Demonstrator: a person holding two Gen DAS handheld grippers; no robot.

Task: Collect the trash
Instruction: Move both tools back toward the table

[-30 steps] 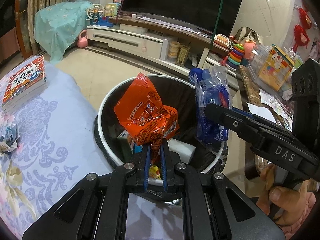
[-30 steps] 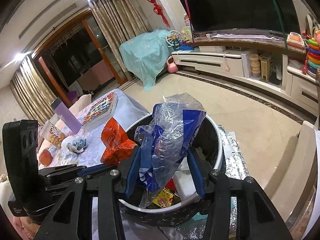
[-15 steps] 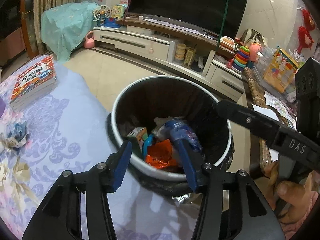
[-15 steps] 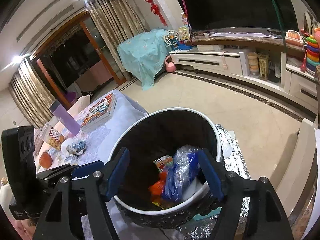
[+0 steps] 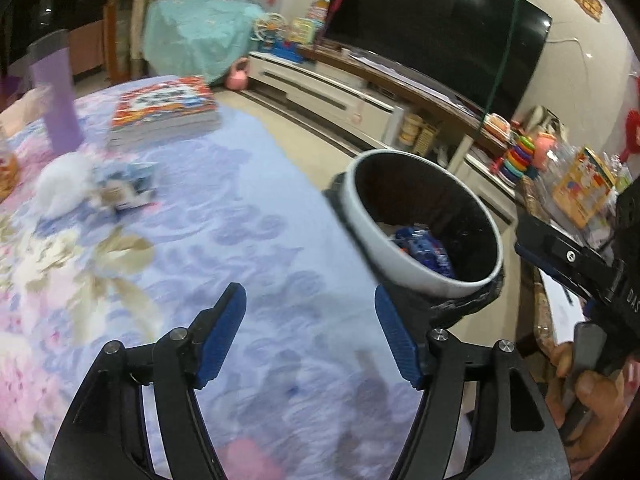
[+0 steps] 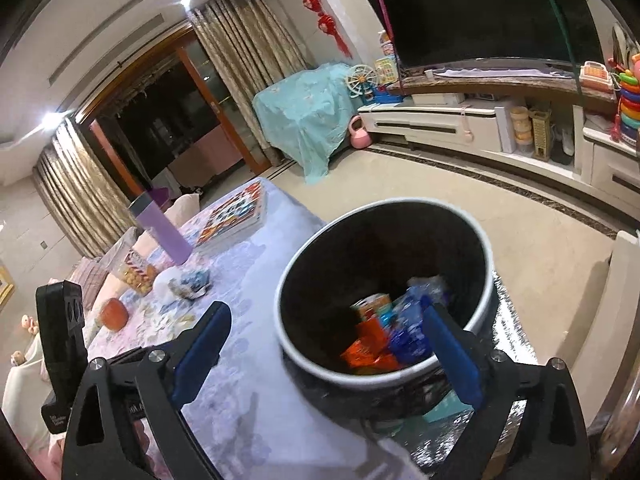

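Note:
A round trash bin point(image 5: 372, 236) with a white rim stands beside the table; it also shows in the right wrist view point(image 6: 298, 356). Inside lie an orange snack bag point(image 6: 370, 350) and a blue plastic bag point(image 5: 424, 246), the blue bag also in the right wrist view point(image 6: 408, 340). My left gripper point(image 5: 310, 316) is open and empty over the flowered tablecloth point(image 5: 208, 248), left of the bin. My right gripper point(image 6: 328, 344) is open and empty just above the bin's near rim. Crumpled wrappers point(image 5: 128, 190) and a white wad point(image 5: 60, 188) lie on the table; the wrappers also show in the right wrist view point(image 6: 192, 282).
On the table are a stack of books point(image 5: 164, 110), a purple bottle point(image 5: 58, 92), a snack jar point(image 6: 136, 272) and an orange object point(image 6: 112, 314). A TV cabinet point(image 6: 460, 120) and a cloth-covered piece point(image 6: 308, 108) stand across the floor. A cluttered side table point(image 5: 576, 200) is right of the bin.
Both grippers opened and dropped the orange bag and the blue bag into the bin. The left gripper then swung left over the table; the right pulled back slightly.

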